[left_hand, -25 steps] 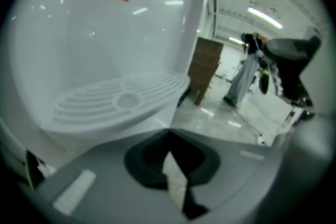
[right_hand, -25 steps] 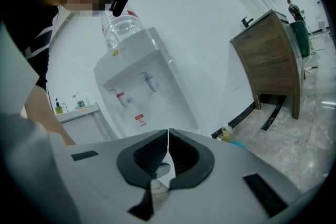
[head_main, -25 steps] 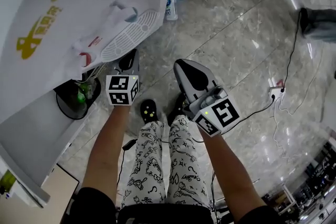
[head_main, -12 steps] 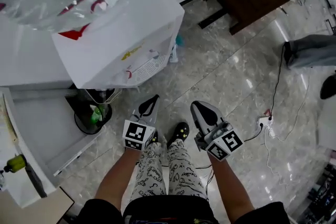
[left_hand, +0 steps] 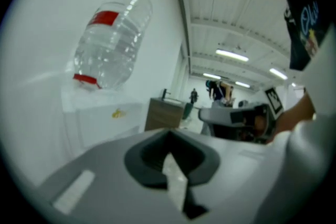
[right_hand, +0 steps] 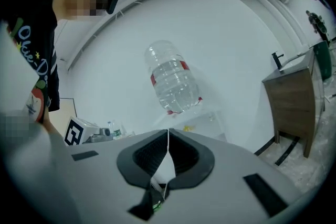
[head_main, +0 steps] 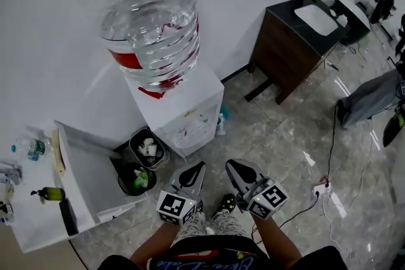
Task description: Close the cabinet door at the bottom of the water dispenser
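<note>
Standing well apart from the water dispenser (head_main: 180, 112), the person holds the left gripper (head_main: 195, 171) and right gripper (head_main: 237, 169) low, fingers pressed together and empty. Its bottom cabinet door (head_main: 197, 135) looks shut, so no push seems needed.

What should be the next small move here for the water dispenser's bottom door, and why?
Probably bend down and look at the lower front of the water dispenser first. Both the left gripper and the right gripper are shut, empty and held apart from it, and from here its bottom door cannot be seen.
</note>
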The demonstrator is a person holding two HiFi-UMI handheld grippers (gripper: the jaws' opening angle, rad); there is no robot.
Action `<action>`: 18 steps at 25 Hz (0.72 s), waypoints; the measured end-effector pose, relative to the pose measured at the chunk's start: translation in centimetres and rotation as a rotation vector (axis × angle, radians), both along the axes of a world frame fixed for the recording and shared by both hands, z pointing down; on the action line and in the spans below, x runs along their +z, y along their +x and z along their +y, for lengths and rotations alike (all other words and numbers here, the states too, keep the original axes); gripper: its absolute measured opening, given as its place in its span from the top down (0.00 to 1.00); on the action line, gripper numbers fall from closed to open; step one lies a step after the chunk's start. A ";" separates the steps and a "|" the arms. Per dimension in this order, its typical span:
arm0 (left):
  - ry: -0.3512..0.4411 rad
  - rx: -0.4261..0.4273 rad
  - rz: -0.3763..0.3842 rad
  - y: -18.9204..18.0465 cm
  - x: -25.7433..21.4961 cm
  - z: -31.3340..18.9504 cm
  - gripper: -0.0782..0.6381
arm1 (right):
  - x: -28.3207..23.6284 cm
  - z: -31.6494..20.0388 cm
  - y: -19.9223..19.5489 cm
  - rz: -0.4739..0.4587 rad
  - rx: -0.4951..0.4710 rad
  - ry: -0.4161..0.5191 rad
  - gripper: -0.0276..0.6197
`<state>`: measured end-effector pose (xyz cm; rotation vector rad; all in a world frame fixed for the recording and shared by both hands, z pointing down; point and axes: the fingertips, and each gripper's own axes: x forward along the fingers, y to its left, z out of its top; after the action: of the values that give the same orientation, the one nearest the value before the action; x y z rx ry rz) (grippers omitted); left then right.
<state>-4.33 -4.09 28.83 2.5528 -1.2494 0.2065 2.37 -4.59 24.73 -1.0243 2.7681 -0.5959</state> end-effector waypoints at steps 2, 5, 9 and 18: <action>0.028 -0.002 -0.007 0.0 -2.5 0.8 0.89 | -2.3 1.2 -0.1 -0.011 -0.028 0.022 0.93; 0.071 -0.006 0.007 -0.3 -5.4 1.0 0.89 | -4.1 1.8 -0.1 -0.001 -0.060 0.050 0.93; 0.076 -0.050 0.003 -1.0 -6.9 2.0 0.89 | -5.1 3.0 1.1 -0.032 -0.059 0.038 0.93; 0.153 -0.117 0.003 -1.7 -10.2 1.1 0.89 | -7.5 3.3 2.3 0.012 -0.081 0.114 0.93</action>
<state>-6.05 -2.94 18.64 2.5932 -1.4598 0.0847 4.68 -1.25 17.27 -0.8997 2.8276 -0.4376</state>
